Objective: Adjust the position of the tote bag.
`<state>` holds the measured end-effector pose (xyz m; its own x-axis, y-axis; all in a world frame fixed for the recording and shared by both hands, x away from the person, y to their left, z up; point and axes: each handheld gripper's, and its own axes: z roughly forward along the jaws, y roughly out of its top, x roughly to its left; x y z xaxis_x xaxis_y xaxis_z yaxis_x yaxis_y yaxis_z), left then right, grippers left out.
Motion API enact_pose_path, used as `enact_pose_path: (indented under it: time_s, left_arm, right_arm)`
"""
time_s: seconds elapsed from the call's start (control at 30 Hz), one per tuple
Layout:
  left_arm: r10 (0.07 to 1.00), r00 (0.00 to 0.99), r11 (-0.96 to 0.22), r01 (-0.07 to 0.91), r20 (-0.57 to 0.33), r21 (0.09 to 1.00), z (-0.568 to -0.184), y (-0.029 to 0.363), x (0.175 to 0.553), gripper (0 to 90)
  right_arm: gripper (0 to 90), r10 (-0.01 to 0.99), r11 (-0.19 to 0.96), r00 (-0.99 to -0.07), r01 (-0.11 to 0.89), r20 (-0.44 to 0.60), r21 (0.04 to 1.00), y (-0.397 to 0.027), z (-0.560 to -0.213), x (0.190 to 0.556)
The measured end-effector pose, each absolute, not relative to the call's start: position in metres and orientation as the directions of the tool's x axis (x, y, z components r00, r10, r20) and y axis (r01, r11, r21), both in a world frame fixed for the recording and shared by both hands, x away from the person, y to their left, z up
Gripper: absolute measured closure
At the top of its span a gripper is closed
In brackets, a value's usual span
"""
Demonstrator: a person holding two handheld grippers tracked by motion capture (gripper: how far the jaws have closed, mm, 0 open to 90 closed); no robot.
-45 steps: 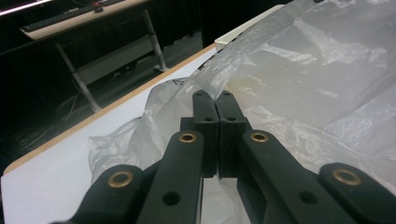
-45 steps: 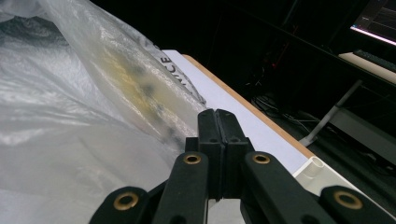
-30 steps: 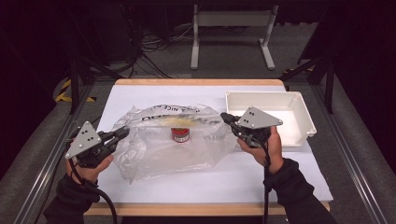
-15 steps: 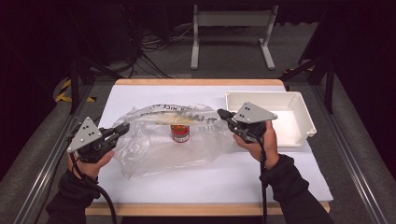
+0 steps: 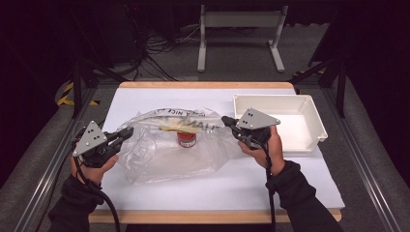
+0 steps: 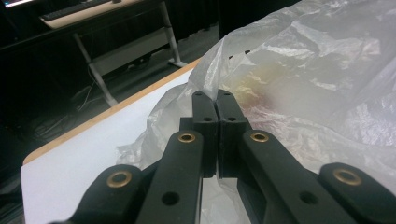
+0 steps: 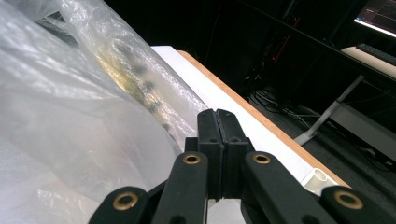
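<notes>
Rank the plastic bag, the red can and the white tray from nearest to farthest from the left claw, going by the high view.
1. Plastic bag, touching the left claw.
2. Red can, mid-table inside the bag.
3. White tray, far right.

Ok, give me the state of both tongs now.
Left tongs: shut on the clear plastic bag, at its edge.
Right tongs: shut on the bag's other edge.

Plastic bag (image 5: 174, 150): thin clear film, crinkled, glossy. Table (image 5: 145, 96): matt white top, pale wood edge at 12 o'clock. Tray (image 5: 309, 121), 3 o'clock of bag: smooth white plastic. Left gripper (image 5: 129, 131): matt black plastic, brass rivets.
</notes>
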<state>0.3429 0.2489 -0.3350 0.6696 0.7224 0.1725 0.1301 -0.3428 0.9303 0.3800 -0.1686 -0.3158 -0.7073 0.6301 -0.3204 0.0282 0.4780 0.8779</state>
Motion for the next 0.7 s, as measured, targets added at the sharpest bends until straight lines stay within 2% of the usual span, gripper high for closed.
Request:
enact_pose_path:
  time_s: [0.7]
  left_arm:
    - [0.741, 0.645, -0.35, 0.13, 0.189, 0.928, -0.325, 0.254, 0.356, 89.7]
  right_arm:
    - [89.4, 0.643, 0.503, -0.678, 0.025, -0.355, 0.864, -0.164, -0.298, 0.39]
